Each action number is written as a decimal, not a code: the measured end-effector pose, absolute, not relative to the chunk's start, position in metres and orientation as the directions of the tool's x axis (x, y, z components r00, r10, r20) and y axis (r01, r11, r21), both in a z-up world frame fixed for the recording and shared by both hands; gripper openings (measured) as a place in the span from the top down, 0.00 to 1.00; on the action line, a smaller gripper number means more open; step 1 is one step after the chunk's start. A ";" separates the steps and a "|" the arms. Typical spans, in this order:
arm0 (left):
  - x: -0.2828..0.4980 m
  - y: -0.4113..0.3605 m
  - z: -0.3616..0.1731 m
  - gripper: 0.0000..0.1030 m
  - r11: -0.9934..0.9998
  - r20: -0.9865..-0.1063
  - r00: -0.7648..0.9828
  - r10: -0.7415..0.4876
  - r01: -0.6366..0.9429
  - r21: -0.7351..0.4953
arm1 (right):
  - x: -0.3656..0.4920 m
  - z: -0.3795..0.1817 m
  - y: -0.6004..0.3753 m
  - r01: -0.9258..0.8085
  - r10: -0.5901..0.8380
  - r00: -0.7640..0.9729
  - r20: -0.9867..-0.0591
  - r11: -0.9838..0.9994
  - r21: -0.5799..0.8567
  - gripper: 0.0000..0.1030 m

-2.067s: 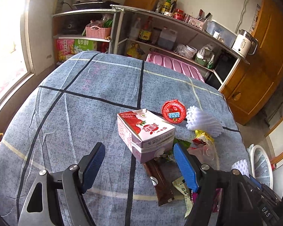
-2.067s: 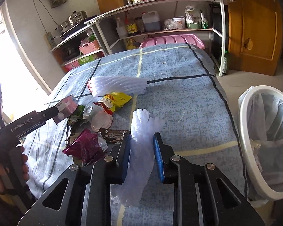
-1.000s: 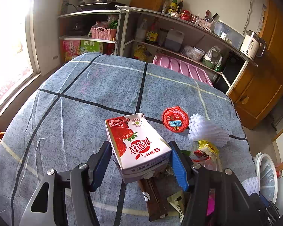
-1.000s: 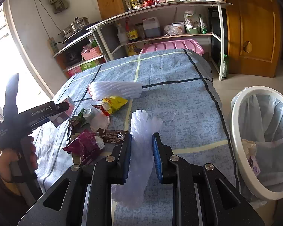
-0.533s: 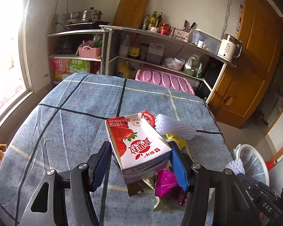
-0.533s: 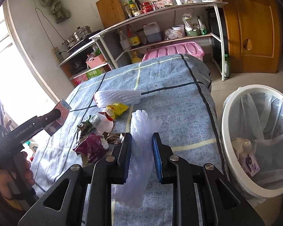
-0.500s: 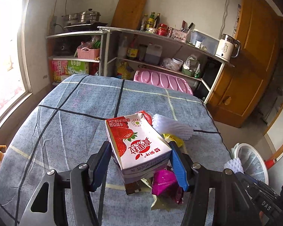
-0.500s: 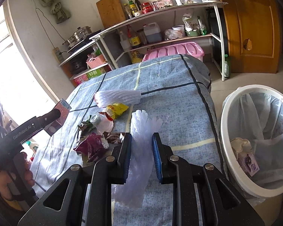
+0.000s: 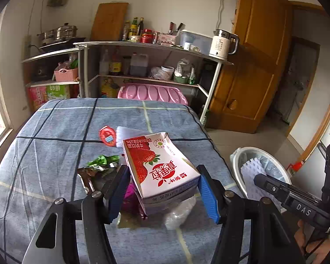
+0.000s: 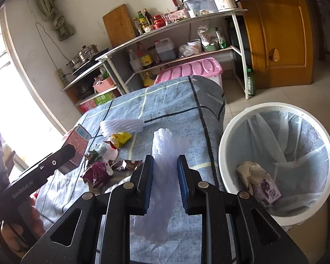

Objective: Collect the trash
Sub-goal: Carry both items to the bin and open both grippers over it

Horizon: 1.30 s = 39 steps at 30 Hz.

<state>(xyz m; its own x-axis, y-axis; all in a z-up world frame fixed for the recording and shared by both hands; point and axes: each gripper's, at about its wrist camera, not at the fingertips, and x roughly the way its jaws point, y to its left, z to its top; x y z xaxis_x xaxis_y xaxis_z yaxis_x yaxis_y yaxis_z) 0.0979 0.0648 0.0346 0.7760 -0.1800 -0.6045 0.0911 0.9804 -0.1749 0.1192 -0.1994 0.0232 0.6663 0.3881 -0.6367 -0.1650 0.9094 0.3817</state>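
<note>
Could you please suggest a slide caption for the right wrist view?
Right gripper clamps a white foam net sleeve beside the white lined trash bin.

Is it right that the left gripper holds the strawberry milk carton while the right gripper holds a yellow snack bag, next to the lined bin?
Not quite. The right gripper holds a white foam fruit net, as the right wrist view shows; the yellow snack bag lies on the table. The left gripper does hold the strawberry milk carton, and the lined bin stands nearby.

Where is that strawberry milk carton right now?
The strawberry milk carton is clamped in the left claw, held above the wrappers on the blue table, left of the white bin.
</note>
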 end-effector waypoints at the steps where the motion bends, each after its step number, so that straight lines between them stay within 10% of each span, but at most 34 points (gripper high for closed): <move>1: 0.097 0.059 0.034 0.40 0.979 -0.604 0.774 -0.191 0.106 -0.174 | 0.118 0.024 -0.204 -0.160 0.384 0.670 -0.636 0.911 0.381 0.78; 39: 0.122 -0.161 -0.007 0.40 0.859 -0.671 0.591 -0.447 0.494 -0.138 | 0.143 -0.022 -0.362 0.111 0.092 0.642 -0.762 0.971 0.211 0.76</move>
<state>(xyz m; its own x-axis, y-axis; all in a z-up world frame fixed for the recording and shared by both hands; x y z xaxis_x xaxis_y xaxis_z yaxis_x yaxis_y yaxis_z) 0.1216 -0.1612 -0.0069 0.5909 -0.4475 -0.6713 0.4939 0.8586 -0.1375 0.1430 -0.3618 -0.0219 0.6416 0.0922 -0.7615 0.1113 0.9710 0.2114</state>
